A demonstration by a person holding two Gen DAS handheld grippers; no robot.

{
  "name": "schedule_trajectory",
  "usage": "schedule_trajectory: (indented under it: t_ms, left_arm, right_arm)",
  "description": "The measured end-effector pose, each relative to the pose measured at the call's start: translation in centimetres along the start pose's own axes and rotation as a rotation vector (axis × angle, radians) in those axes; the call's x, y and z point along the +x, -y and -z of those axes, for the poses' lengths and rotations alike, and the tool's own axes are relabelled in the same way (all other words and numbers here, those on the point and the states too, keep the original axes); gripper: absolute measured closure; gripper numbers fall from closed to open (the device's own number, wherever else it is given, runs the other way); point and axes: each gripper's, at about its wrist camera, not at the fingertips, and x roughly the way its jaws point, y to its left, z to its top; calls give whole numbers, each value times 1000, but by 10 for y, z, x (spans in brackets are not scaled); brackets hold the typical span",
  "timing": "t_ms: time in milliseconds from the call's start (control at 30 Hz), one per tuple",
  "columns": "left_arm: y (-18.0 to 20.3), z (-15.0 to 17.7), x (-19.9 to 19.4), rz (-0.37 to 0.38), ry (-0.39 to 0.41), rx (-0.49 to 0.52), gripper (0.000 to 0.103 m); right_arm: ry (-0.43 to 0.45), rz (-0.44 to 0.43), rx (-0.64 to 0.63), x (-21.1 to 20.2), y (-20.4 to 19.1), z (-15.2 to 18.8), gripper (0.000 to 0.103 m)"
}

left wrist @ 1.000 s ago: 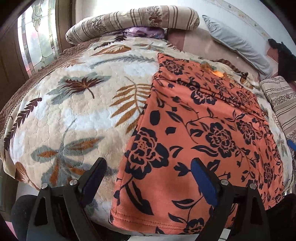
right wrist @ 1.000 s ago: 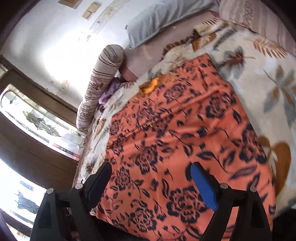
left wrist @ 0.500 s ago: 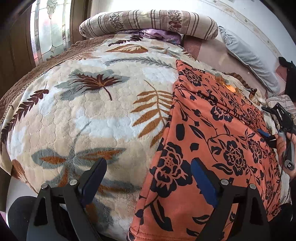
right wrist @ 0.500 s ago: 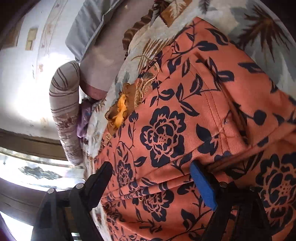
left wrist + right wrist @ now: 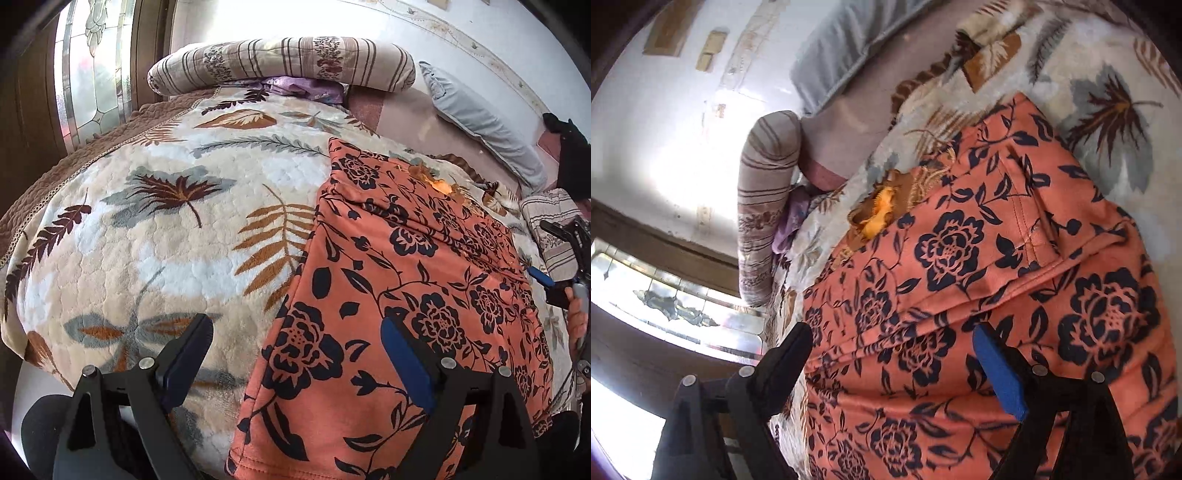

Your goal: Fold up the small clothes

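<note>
Fabric first: the orange knit garment with dark navy flowers (image 5: 406,280) is lying flat on the cream fleece blanket with leaf prints (image 5: 155,236), looking soft, light and limp, so it is likely best pinched at a hemmed corner or the folded sleeve edge. The left gripper (image 5: 295,354) is hovering over the garment's near hem, jaws wide, gripping nothing. The right gripper (image 5: 894,354) is opening wide over the cloth, nothing pinched. Only the left view is showing that hem; only the right is showing the sleeve seam (image 5: 1027,229) closely.
</note>
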Motion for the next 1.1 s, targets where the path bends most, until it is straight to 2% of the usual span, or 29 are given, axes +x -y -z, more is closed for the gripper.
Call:
schedule_trajectory:
  t_ms: [100,200,300,367,467,600,667,733,867,967,1000,1033,1100]
  left_arm:
    - [2,5,-6,24,-13,7,10]
    - [3,10,-12,35,-24,25,10]
    - [0,15,-14,33,-54,37,10]
    - [-3,18,-11,32,-90,36,10]
    - [-7,23,-2,47,-154,33,10]
    - [-14,32,13,10,-224,31,10]
    - [-19,36,14,2,-246,14,10]
    - [-19,40,18,38,-288,18,10]
    - [-14,45,22,16,-307,49,12]
    - [-11,47,20,-15,-300,75,33]
    - [-11,46,19,-15,-298,76,39]
    - [-12,46,18,-10,-294,68,44]
    - [-15,45,15,-5,-288,52,69]
  right_arm:
    - [2,-18,-70,-41,-13,25,13]
    - [-25,17,-158,-82,-16,48,13]
    - [-78,114,-232,-114,0,67,13]
    - [-117,166,-244,-133,24,78,13]
    - [-189,229,-170,-145,63,89,13]
    - [-254,259,-80,-149,102,102,13]
    - [-282,230,-58,-147,111,110,13]
    - [-298,211,-50,-146,114,118,13]
    - [-318,241,-63,-140,119,126,13]
    - [-321,243,-29,-140,125,127,15]
    - [-325,259,-42,-140,125,128,18]
    - [-334,284,-55,-137,124,129,25]
    - [-354,330,-80,-133,122,132,34]
